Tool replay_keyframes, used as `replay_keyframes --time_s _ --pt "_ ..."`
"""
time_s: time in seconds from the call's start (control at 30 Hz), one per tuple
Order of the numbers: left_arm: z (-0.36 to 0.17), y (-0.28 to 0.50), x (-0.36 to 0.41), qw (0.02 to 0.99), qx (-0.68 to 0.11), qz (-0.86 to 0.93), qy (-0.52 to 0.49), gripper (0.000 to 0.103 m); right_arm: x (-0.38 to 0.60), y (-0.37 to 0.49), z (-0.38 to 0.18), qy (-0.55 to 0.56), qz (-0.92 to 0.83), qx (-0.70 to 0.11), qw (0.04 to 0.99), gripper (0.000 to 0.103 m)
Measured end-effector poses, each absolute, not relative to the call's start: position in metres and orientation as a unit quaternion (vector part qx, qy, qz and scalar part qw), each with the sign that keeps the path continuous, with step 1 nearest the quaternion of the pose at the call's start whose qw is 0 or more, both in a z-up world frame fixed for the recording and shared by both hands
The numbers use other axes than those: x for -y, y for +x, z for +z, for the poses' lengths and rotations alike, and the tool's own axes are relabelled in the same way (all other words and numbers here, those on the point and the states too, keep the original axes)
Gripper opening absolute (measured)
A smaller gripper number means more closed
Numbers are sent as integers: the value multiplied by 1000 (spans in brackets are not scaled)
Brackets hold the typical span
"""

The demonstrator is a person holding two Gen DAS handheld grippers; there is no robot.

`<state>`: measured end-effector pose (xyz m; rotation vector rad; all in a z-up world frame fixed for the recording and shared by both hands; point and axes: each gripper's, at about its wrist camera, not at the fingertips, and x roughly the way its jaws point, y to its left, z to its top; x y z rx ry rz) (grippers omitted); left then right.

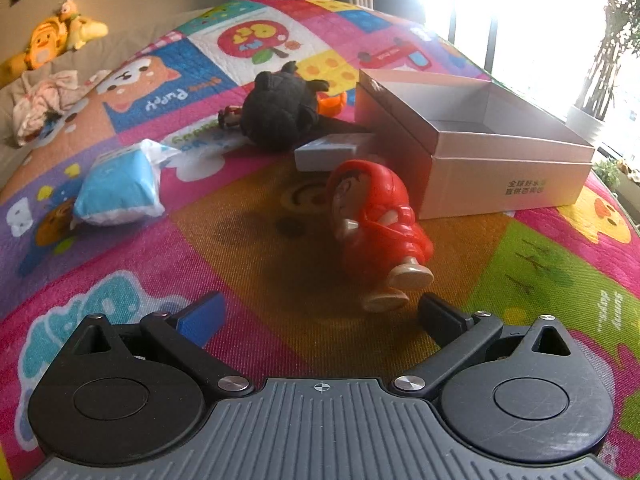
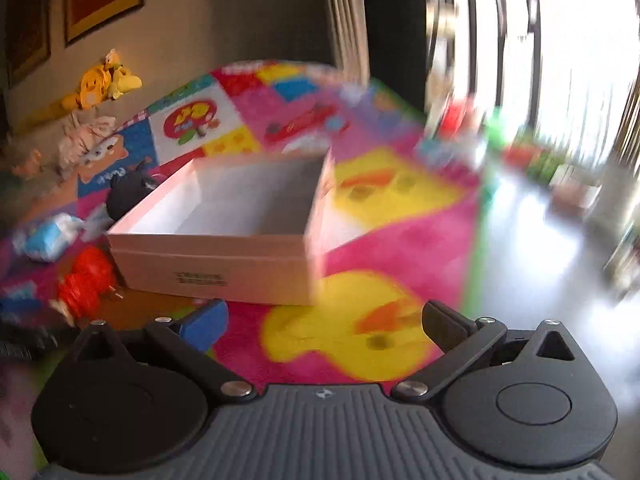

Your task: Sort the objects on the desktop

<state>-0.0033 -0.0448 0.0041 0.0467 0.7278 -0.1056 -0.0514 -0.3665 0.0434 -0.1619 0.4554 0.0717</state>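
A red hooded toy figure (image 1: 380, 220) lies on its side on the colourful play mat (image 1: 280, 240), its feet just ahead of my open left gripper (image 1: 320, 312). Behind it sit a small grey box (image 1: 332, 152), a black plush toy (image 1: 280, 112), an orange toy (image 1: 334, 104) and a blue-and-white packet (image 1: 118, 188). An open, empty white cardboard box (image 1: 480, 148) stands to the right. In the blurred right wrist view my right gripper (image 2: 324, 320) is open over the mat, with the white box (image 2: 236, 232) ahead and the red figure (image 2: 82, 280) at its left.
Yellow plush toys (image 1: 60, 36) and crumpled cloth (image 1: 44, 100) lie on a sofa at the far left. Bright windows and potted plants (image 1: 608, 40) fill the right side. Bare shiny floor (image 2: 540, 240) lies beyond the mat's right edge.
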Motion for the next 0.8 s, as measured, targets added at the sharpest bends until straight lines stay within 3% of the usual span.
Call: replay_keyframes --time_s 0.07,0.13,0.3,0.47,0.6,0.8 --pt "4 -3 45 933 -356 -52 23 103 362 -89 54 -172 22 -155 973 103" --pt "4 -4 45 933 -355 -51 22 103 368 -110 62 -175 42 -145 973 103" --pt "25 -29 22 940 -339 15 -28 103 400 -104 67 114 103 -243 958 103" --pt "71 -79 -18 965 -257 37 -24 103 462 -132 112 292 119 -157 936 103" --pt "86 -92 -31 976 -204 65 -37 103 538 -165 157 323 -26 -58 944 103" --pt "76 -83 13 976 -206 12 -65 103 693 -173 177 261 -383 -1 886 103"
